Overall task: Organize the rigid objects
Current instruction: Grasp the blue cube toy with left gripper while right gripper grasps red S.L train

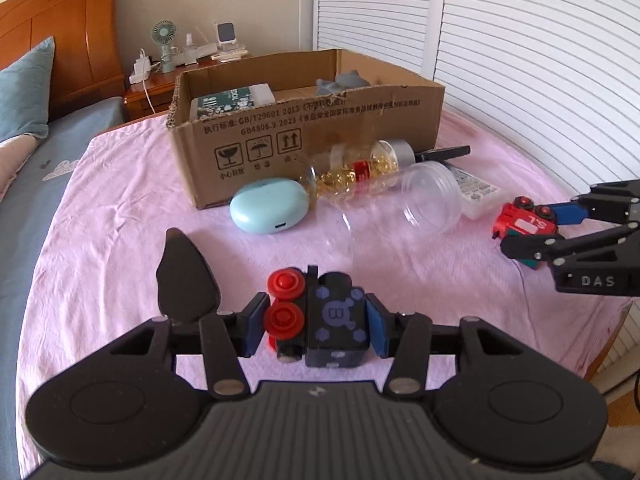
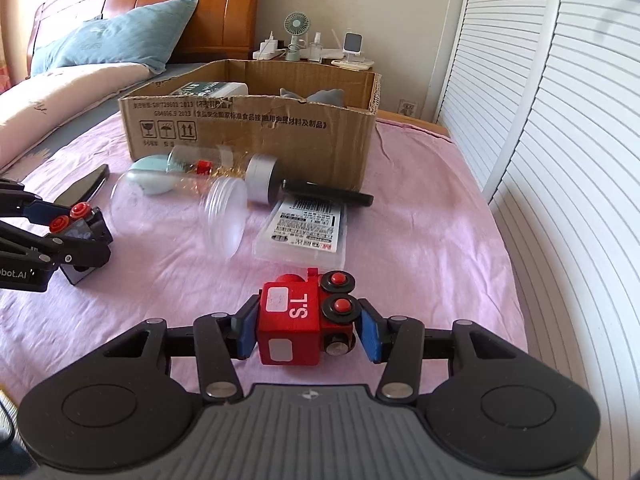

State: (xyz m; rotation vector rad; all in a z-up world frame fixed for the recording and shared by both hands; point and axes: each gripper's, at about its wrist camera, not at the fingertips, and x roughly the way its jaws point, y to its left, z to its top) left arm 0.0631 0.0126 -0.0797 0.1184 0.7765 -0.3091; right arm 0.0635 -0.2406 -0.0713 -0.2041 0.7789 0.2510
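- On the pink sheet [image 1: 120, 208], nearest the left camera: left gripper [image 1: 316, 322] clamping a dark toy train [image 1: 336, 320] with red wheels between blue pads [image 1: 256, 320], jaws closed tight on it.
- Nearest the right camera: right gripper [image 2: 308, 326] pinching a red toy train [image 2: 292, 320] marked "S.L", black wheels with red hubs facing up, pads pressing on both sides.
- Just beyond the left gripper: a black flat tool [image 1: 186, 280] lying on the sheet.
- Further out, in the middle: an empty clear jar [image 2: 222, 216] lying on its side, beside a flat clear case [image 2: 304, 232] with a printed label.
- Behind those: a bottle with gold contents [image 1: 360, 172] and a silver cap lying sideways, a pale blue earbud case [image 1: 268, 206] touching its base, a black bar-shaped item [image 2: 328, 194] resting near the cap.
- Further back: a cardboard box [image 1: 304, 128] sitting open, holding a green-and-white pack [image 1: 232, 100] and a grey soft-looking shape [image 1: 344, 82].
- Farthest: a bedside table with a small fan [image 2: 297, 30], a blue pillow [image 2: 116, 36] leaning on the wooden headboard.
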